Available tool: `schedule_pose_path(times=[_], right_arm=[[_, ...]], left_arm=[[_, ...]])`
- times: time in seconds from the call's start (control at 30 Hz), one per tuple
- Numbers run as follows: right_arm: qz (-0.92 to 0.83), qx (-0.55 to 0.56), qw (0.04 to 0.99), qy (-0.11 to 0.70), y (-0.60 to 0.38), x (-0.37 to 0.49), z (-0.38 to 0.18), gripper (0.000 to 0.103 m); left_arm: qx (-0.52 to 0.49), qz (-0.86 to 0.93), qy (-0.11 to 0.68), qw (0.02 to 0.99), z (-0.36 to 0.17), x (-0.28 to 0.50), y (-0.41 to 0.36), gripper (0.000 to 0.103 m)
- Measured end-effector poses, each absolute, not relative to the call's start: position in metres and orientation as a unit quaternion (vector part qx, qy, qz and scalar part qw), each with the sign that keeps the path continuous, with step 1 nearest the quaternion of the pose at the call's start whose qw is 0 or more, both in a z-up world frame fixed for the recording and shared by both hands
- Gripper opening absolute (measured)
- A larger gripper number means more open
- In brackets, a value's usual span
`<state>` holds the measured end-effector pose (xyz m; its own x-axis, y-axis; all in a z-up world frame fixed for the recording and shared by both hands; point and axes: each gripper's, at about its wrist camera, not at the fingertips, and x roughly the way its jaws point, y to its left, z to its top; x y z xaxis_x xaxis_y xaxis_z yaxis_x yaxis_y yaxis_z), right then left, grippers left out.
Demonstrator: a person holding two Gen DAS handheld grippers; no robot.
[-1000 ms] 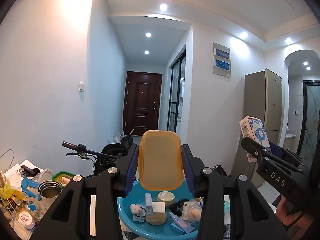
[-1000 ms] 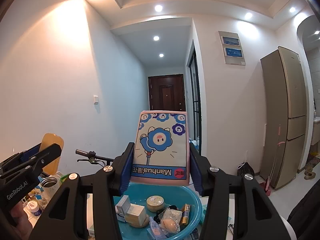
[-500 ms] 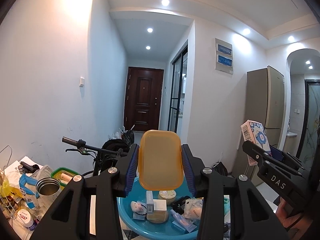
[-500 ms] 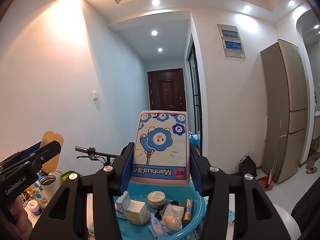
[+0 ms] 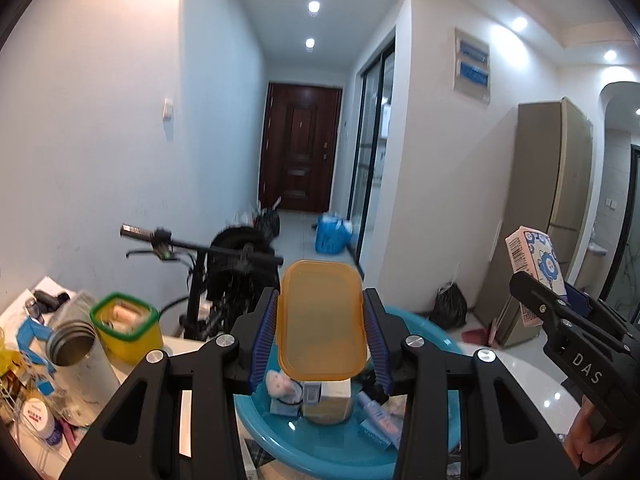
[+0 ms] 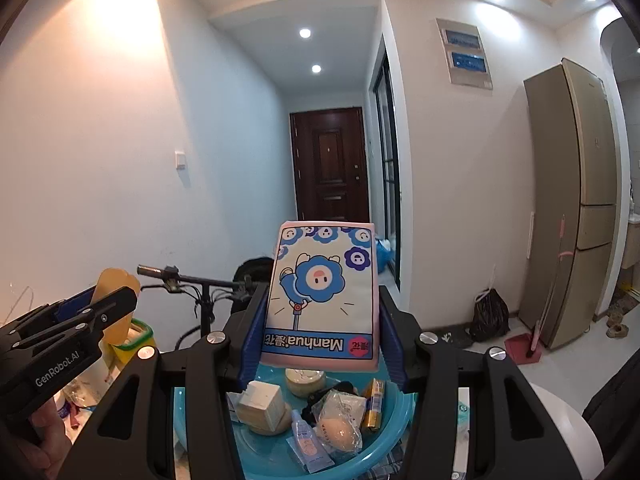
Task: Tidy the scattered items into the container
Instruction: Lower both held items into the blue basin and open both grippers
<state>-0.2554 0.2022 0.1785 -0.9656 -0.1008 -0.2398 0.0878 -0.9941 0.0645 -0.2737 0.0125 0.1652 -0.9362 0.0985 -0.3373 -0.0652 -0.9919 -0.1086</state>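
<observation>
L gripper [image 5: 323, 332] holds orange lid [image 5: 323, 320], R gripper [image 6: 320, 328] tissue pack [image 6: 320, 296], above basin [image 6: 360, 456].

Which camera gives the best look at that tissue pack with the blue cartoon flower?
The right wrist view: the tissue pack fills the middle, front face on, clamped in the right gripper above the blue basin. The left wrist view shows it only small at the right edge, angled, barcode side visible.
</observation>
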Motion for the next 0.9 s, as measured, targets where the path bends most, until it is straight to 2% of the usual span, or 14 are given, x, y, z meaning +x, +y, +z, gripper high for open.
schedule_pose_path(times=[0.47, 0.9], right_arm=[[-0.972, 0.234, 0.026, -0.02, 0.212, -0.324, 0.113, 0.049], [-0.953, 0.304, 0.016, -0.002, 0.206, -0.351, 0.066, 0.049]], left_arm=[[-0.292, 0.954, -0.049, 0.037, 0.096, -0.345, 0.016, 0.044], [-0.351, 0.935, -0.056, 0.02, 0.056, -0.375, 0.009, 0.044]])
